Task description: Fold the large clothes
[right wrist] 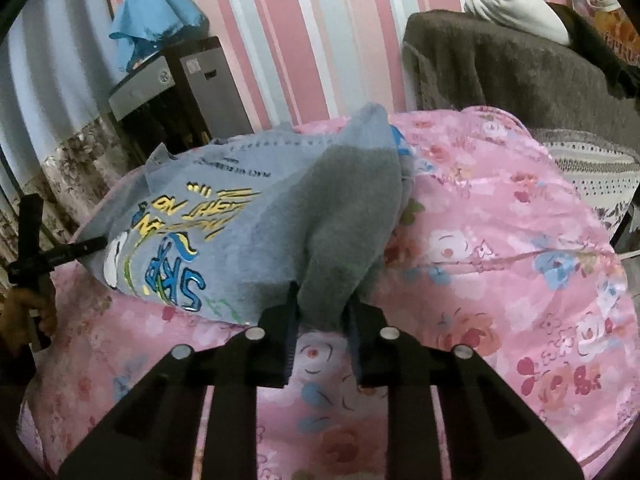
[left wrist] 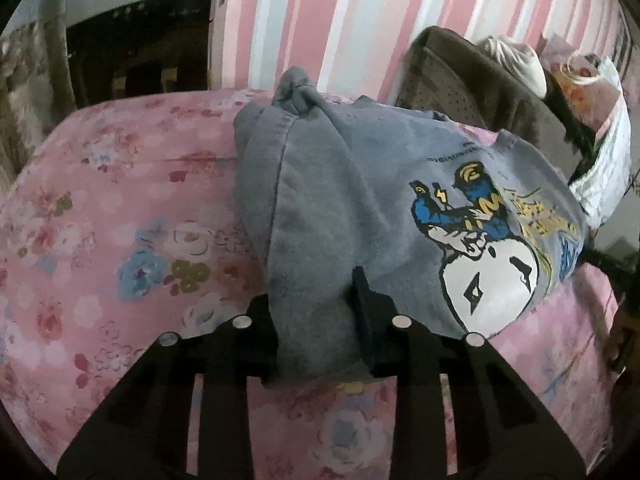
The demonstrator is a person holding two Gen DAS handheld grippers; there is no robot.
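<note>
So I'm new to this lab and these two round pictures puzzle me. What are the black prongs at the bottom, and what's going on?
No robot: a person carries a hand-held gripper in each hand, each with a fisheye camera looking along its fingers. Each picture is one camera's view. The left hand-held gripper and right hand-held gripper each pinch an edge of the grey cartoon-print sweatshirt, which lies on a pink floral bedspread, ready for folding.

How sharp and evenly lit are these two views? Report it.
Left wrist view: dim, soft focus, fisheye bending the striped wall; the sweatshirt print stays readable. Right wrist view: similar dimness and curvature, dark corners, the left gripper at the frame edge blurred, the floral bedcover slightly washed out.
</note>
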